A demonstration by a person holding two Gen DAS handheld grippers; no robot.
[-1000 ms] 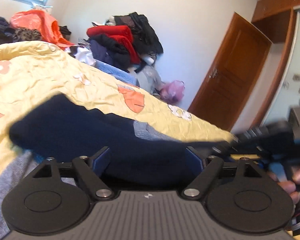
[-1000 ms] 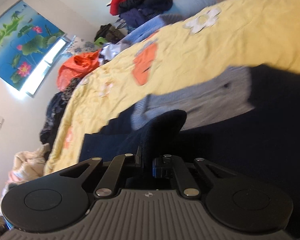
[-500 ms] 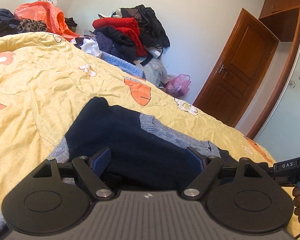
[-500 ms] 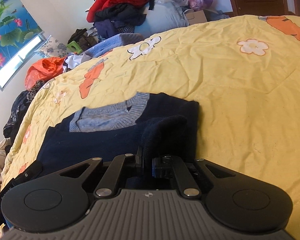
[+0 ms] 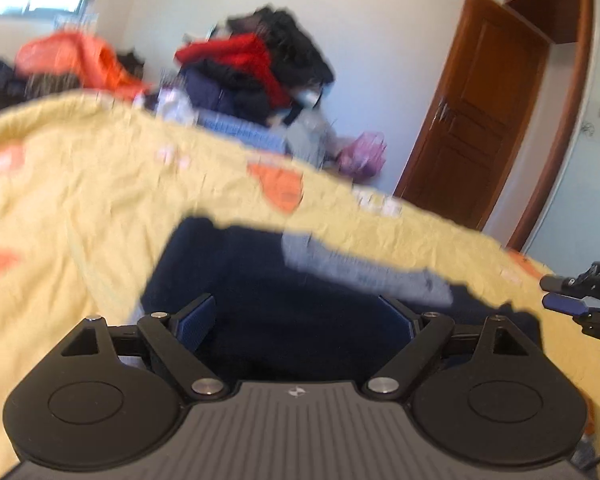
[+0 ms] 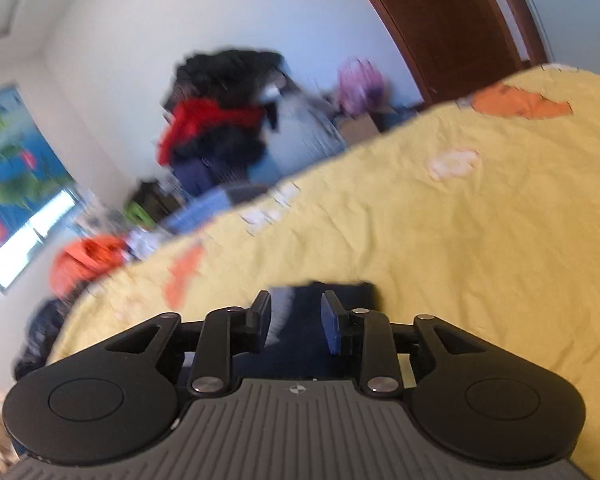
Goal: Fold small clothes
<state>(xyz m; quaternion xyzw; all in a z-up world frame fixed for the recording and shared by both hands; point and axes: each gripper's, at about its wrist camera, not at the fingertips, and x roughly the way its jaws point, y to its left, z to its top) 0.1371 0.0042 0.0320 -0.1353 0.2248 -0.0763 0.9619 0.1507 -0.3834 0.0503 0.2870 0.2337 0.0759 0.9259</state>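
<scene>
left tongs [image 5: 306, 322] spread wide over navy sweater [image 5: 268, 292] | right tongs [image 6: 296, 322] parted, empty | yellow quilt [image 5: 80, 184] beneath | clothes pile [image 5: 256, 76], wooden door [image 5: 472, 120] beyond

Both wrist views sit low and close over the bed [image 5: 80, 184], each looking forward past its own tongs; both share the blurred clothes pile [image 5: 256, 68] [image 6: 216, 120] ahead, seemingly against the far wall

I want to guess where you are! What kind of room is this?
Most likely a bedroom. A bed with a yellow quilt fills the view, clothes are heaped at the wall, and a wooden door stands beyond. A navy sweater lies on the quilt.
</scene>
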